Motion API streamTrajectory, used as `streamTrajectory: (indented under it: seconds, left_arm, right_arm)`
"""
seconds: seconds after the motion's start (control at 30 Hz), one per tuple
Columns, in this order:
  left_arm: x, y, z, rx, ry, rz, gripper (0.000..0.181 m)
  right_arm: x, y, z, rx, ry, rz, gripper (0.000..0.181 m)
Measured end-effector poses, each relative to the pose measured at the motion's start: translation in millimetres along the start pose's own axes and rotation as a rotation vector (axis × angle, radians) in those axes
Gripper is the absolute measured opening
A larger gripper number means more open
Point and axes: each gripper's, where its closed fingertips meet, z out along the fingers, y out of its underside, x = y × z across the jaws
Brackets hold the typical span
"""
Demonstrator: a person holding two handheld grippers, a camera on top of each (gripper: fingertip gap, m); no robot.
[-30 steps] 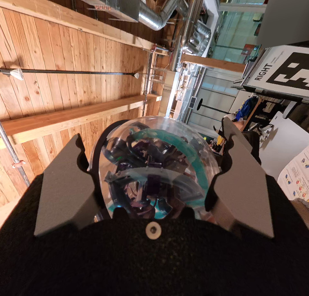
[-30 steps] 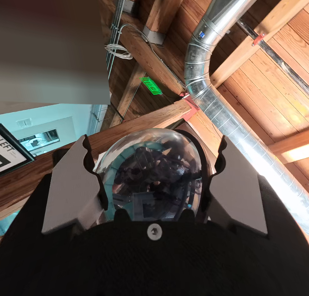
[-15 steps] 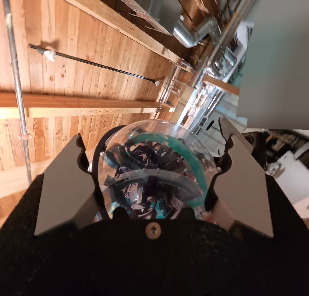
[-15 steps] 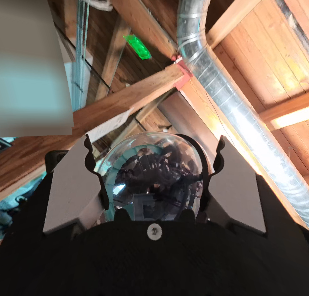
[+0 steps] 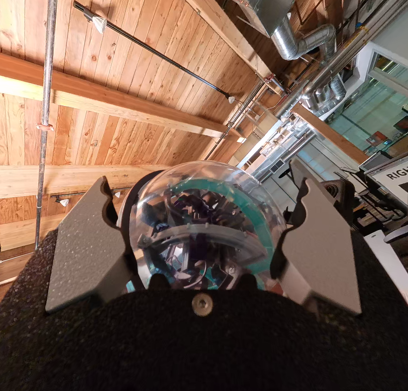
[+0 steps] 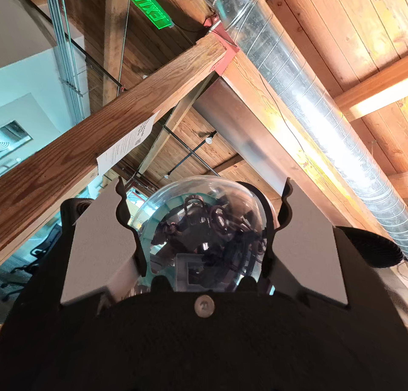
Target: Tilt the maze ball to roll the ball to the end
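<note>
The maze ball (image 5: 198, 215) is a clear sphere with a teal ring and dark purple and grey tracks inside. It is held up in the air with both views facing a wooden ceiling. My left gripper (image 5: 198, 177) is shut on the sphere, one grey finger on each side. My right gripper (image 6: 203, 181) is shut on the same maze ball (image 6: 205, 226) from the opposite side. Part of the right gripper (image 5: 331, 190) shows behind the sphere in the left wrist view. I cannot make out the small rolling ball among the tracks.
Overhead are wooden ceiling beams (image 6: 110, 133), a silver duct (image 6: 298, 89), a green sign (image 6: 150, 12) and a light rail (image 5: 154, 53). A white marker plate (image 5: 393, 181) on the right gripper and room furniture lie at the right edge of the left wrist view.
Both views have swung across the ceiling as the sphere was turned; the inner tracks show at a new angle. Both grippers have stayed shut on the sphere.
</note>
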Motion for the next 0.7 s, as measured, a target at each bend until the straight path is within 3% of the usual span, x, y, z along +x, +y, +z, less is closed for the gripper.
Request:
streamTrajectory:
  seconds: [0.3, 0.5, 0.7]
  left_arm:
    - [-12.5, 34.7, -11.7, -0.121, -0.066, -0.091, 0.157]
    - [-17.6, 99.9, -46.6, -0.284, -0.132, -0.199, 0.157]
    - [-4.5, 177.5, -106.3, -0.421, -0.145, -0.303, 0.157]
  right_arm:
    - [15.7, 33.1, -15.0, -0.077, 0.076, 0.113, 0.134]
    - [30.1, 94.0, -59.1, -0.164, 0.185, 0.265, 0.133]
    - [23.1, 164.1, -125.5, -0.22, 0.251, 0.364, 0.133]
